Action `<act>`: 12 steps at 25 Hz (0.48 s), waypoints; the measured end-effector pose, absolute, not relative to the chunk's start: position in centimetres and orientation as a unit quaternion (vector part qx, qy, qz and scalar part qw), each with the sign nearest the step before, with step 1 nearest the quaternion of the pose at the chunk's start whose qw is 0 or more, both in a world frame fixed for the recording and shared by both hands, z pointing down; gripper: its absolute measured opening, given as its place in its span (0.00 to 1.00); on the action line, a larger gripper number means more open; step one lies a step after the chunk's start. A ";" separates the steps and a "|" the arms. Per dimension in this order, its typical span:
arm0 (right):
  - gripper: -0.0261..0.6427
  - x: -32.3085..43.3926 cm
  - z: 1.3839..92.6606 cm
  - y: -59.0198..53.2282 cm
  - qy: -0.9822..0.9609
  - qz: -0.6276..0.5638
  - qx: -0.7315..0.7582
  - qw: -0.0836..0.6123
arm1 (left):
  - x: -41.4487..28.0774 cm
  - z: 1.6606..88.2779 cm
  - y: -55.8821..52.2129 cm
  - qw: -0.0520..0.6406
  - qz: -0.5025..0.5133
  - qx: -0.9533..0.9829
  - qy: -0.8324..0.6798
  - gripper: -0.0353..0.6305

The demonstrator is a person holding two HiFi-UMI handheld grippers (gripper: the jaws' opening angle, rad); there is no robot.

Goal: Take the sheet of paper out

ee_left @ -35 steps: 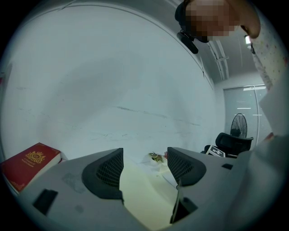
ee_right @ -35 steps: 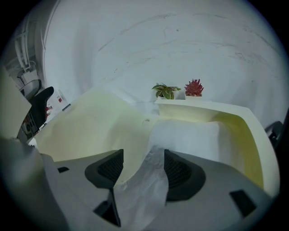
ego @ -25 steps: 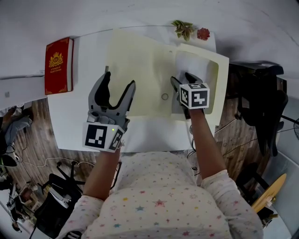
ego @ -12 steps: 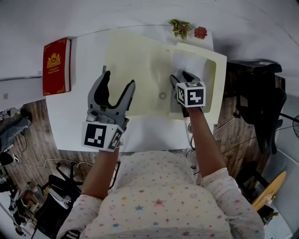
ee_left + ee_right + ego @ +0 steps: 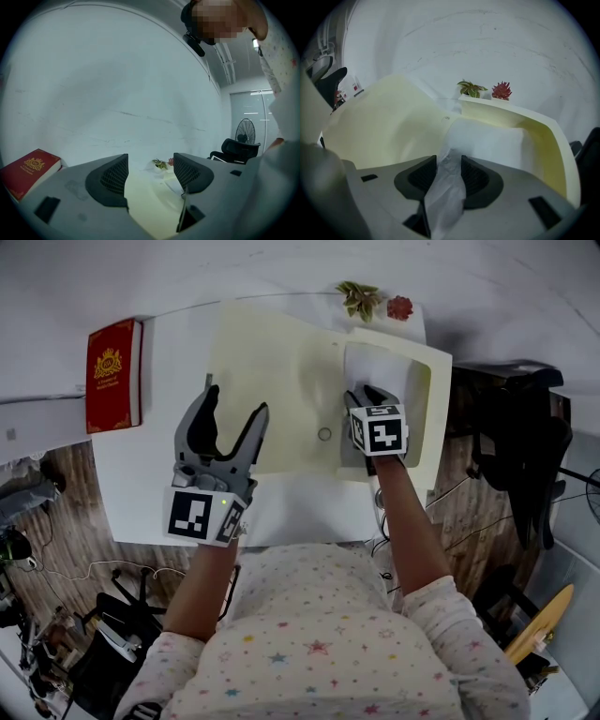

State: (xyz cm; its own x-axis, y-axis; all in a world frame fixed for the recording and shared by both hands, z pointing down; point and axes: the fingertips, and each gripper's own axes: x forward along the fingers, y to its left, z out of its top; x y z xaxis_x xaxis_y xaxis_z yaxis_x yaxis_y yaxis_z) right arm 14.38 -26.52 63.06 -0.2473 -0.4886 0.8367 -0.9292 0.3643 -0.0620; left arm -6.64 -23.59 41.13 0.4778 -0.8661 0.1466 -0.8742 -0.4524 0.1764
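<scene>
right gripper: jaws narrow, pinched on a puckered near edge of the sheet of paper; the gripper sat over the right half of the bench.
sheet of paper, place: white, lying in the open pocket of the cream envelope, on the right side of the bench; the pocket's rim curved round its right and far sides.
sheet versus jaws: the pinched part rose as a crumpled fold between the two jaws and ran back past them toward the camera; the rest spread flat beyond the jaw tips, to the far right.
sheet, direction: the visible part ran from near to far, with the gripped end nearest the person; its near end was hidden under the gripper, so the true long axis could not be told.
envelope flap: opened out to the left, lying flat, with a small round clasp near its right edge, just left of the right gripper.
left gripper: jaws wide apart with nothing between them, held above the near left part of the flap, well apart from the sheet.
red book: at the far left of the bench, clear of the envelope.
small plants: a green one and a red one side by side at the far edge, beyond the envelope.
</scene>
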 end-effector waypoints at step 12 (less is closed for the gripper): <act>0.21 15.1 63.0 -26.8 -0.728 0.308 0.495 0.360 | -6.9 40.5 -23.3 0.110 0.013 0.852 -0.512 0.47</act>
State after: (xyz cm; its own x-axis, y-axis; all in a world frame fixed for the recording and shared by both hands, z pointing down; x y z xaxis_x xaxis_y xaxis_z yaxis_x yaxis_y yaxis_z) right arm 15.09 -26.81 63.03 -0.2509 -0.5000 0.8289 -0.9429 0.3202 -0.0922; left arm -6.88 -23.35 40.49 0.4750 -0.8697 0.1343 -0.8752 -0.4510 0.1750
